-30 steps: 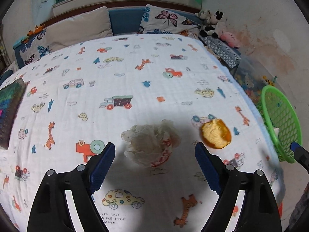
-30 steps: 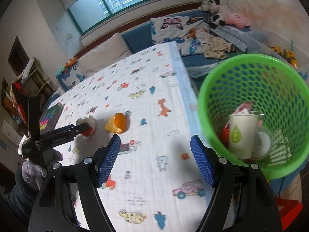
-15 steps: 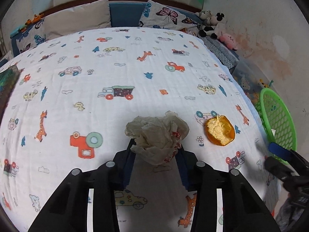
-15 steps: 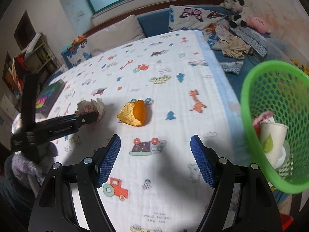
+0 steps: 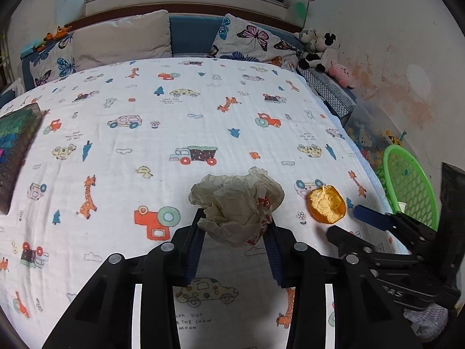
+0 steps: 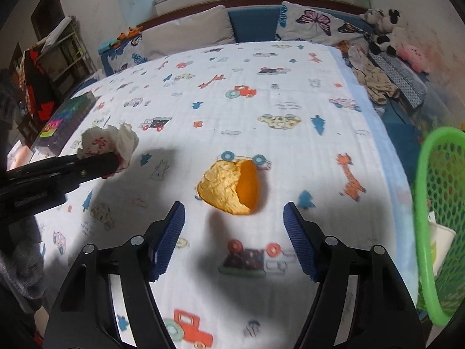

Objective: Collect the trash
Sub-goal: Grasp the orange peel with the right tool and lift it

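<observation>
My left gripper (image 5: 234,226) is shut on a crumpled white paper wad (image 5: 237,202) and holds it over the patterned bedsheet. The wad also shows in the right wrist view (image 6: 109,142), at the left, clamped in the left gripper (image 6: 113,163). An orange peel (image 6: 231,189) lies on the sheet just ahead of my right gripper (image 6: 234,226), which is open and empty, its fingers on either side of the peel's near end. In the left wrist view the peel (image 5: 327,205) lies to the right of the wad, with the right gripper (image 5: 363,218) beside it.
A green mesh basket (image 6: 436,203) with a paper cup inside stands off the bed's right edge; it also shows in the left wrist view (image 5: 409,186). A dark box (image 6: 69,116) lies on the sheet's left side. Pillows and soft toys line the far end.
My left gripper closed on the paper wad and lifted it. My right gripper swung left from the basket to the orange peel and came close to it.
</observation>
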`<state>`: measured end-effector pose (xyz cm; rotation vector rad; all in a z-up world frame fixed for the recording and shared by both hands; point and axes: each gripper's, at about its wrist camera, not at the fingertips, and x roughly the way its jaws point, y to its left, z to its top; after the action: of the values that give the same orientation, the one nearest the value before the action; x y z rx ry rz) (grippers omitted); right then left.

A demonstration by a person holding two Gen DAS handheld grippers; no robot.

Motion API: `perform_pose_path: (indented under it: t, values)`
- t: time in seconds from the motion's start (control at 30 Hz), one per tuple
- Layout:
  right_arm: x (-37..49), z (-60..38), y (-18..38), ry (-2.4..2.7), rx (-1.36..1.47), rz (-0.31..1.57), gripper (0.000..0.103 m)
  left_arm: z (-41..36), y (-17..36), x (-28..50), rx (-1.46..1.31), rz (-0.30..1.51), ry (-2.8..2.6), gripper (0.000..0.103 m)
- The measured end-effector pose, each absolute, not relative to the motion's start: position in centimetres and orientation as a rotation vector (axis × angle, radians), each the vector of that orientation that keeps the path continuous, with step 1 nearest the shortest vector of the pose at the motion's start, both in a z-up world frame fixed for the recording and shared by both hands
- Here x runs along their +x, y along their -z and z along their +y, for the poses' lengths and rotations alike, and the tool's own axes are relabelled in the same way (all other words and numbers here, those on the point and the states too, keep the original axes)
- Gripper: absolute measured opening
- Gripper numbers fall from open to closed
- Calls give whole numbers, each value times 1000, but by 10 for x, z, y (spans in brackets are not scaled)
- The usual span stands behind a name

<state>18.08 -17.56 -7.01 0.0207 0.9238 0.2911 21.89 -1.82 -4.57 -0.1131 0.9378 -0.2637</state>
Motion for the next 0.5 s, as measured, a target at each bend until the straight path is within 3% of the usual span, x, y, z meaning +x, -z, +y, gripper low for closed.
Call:
perform_pose_path:
  t: [0.17,0.5]
  values:
    - [190,-168,76,-284,9,934,64,-12,44,218,-115,936,260,38]
    - [196,-161,80,-254,-32,931,46,-11,45,219,-112,941,258,38]
